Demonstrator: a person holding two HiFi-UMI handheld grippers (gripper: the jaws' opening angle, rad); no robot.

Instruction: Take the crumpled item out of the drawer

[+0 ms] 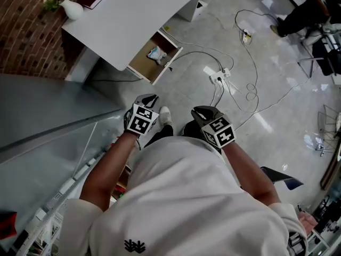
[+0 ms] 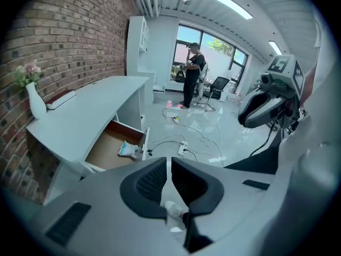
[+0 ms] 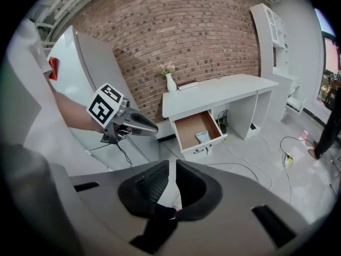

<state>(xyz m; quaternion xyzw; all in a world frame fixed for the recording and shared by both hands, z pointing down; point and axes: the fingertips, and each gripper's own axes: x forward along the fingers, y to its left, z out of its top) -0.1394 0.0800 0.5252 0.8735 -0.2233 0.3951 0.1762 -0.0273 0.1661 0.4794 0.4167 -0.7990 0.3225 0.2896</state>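
Both claws are empty, jaws pressed together: left gripper [image 1: 149, 98] and right gripper [image 1: 202, 111] sit side by side before the person's chest, tilted downward on bent forearms. Well ahead, the open drawer [image 1: 139, 64] juts from the white desk [image 1: 122, 15], with the crumpled item [image 1: 156, 54] near its front panel. Open floor lies between, and a power strip [image 1: 218, 77] lies rightward.

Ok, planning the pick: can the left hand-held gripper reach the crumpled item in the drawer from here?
Probably not yet: floor separates the shut left hand-held gripper from the open drawer, though the crumpled item lies uncovered.
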